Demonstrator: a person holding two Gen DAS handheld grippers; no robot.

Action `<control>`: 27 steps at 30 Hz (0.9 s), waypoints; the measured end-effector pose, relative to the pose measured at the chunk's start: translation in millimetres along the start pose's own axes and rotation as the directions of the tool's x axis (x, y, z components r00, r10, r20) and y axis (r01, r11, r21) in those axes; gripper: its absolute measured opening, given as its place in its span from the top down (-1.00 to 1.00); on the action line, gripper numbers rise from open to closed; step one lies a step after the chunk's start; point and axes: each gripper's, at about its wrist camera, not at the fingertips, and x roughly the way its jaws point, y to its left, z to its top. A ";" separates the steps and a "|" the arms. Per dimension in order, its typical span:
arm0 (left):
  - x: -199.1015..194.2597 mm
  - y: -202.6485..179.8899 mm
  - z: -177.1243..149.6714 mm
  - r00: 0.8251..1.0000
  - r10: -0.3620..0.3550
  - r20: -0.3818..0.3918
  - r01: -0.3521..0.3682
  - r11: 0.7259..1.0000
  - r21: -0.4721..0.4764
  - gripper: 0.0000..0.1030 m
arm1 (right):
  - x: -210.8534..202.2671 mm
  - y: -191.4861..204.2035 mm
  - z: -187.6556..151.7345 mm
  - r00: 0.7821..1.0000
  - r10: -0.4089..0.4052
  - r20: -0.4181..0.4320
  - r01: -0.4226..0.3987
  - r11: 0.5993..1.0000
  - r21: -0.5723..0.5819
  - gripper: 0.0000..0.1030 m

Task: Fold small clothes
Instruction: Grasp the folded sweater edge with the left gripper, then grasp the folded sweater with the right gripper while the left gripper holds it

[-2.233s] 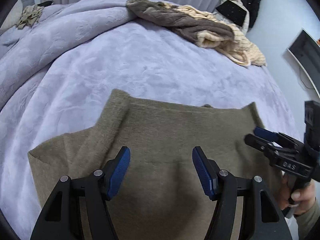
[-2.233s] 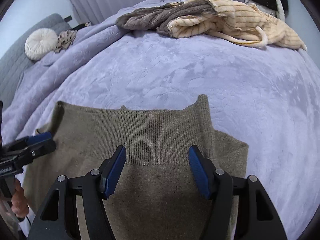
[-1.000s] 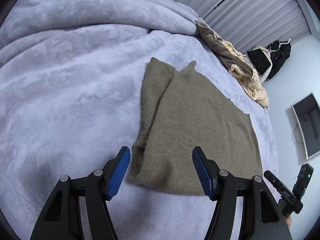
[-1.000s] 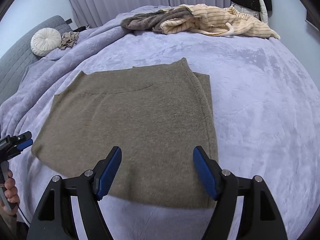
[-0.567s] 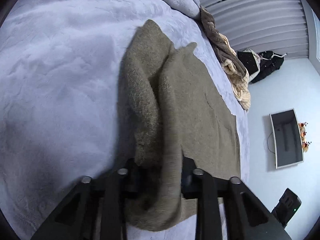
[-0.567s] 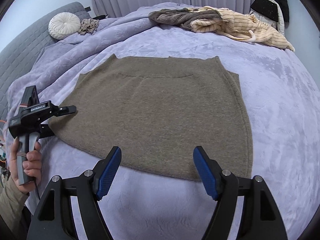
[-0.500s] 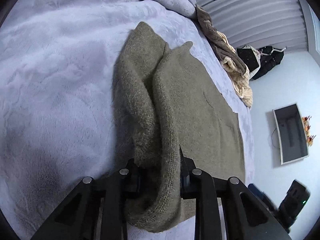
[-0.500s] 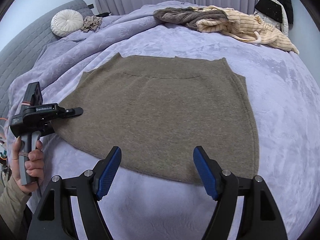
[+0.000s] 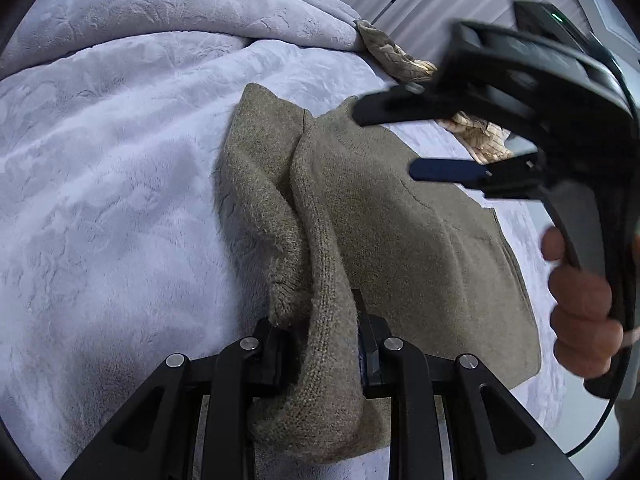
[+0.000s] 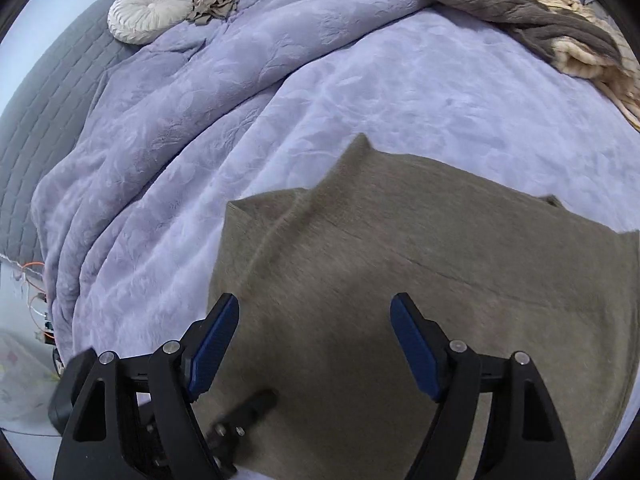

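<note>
My left gripper (image 9: 320,344), apart a second ago, is now clamped on a bunched corner of the olive knit garment (image 9: 400,216). My right gripper (image 10: 316,344), its jaws just opening further with nothing between them, has swung across above it. The garment lies mostly flat on the lavender blanket (image 10: 400,80), one edge ridged up.

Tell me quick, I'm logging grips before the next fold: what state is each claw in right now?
Left claw: closed on a bunched edge of the olive knit garment.
Right claw: open, holding nothing, above the garment.
</note>
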 end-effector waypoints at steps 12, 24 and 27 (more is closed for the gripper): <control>2.0 -9.3 -0.9 0.999 0.046 0.023 -0.047 0.995 0.085 0.48 | 80.4 57.3 42.5 0.982 -0.104 -0.158 0.096 0.994 -0.056 -0.93; -1.2 -30.4 1.0 0.993 0.122 0.006 -0.122 0.986 0.115 0.48 | 69.7 46.3 25.0 0.969 -0.212 -0.129 0.189 0.967 -0.170 0.51; -4.9 -38.2 1.8 0.991 0.131 0.007 -0.131 0.984 0.123 0.51 | 57.1 41.6 21.8 0.980 -0.166 -0.111 0.148 0.976 -0.160 0.58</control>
